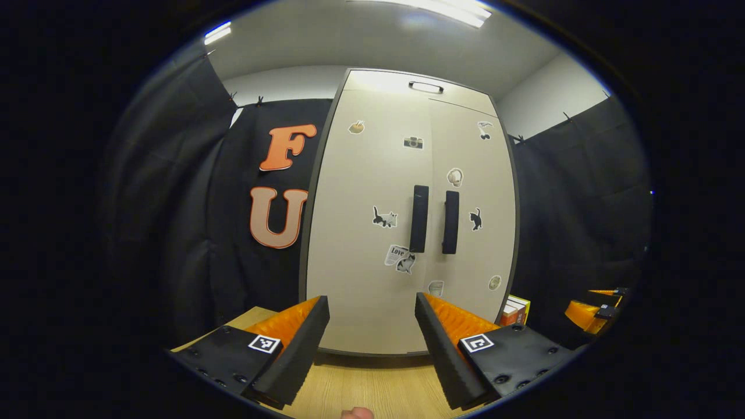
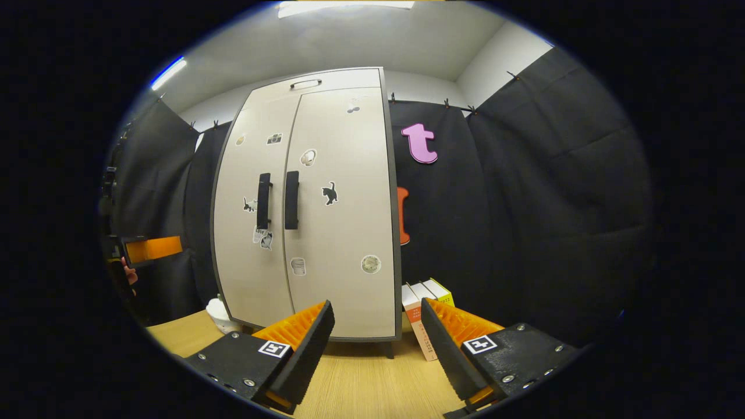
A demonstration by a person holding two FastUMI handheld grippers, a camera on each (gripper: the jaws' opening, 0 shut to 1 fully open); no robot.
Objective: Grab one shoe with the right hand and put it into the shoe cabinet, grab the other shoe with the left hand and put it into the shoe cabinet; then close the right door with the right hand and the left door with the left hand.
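The shoe cabinet [image 1: 407, 221] stood at the table's [image 1: 372, 390] far edge, its two doors shut and two dark handles [image 1: 419, 218] side by side. One sticker [image 1: 398, 253] read "Love". The left hand-held gripper [image 1: 372, 343] gaped wide, holding nothing; so did the right hand-held gripper [image 2: 377, 349]. The right gripper view added a white object [image 2: 220, 314] by the cabinet's left corner and boxes [image 2: 422, 314] at its right.

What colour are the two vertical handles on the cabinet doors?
Black. The two vertical bar handles on the beige cabinet doors show best in the left gripper view.
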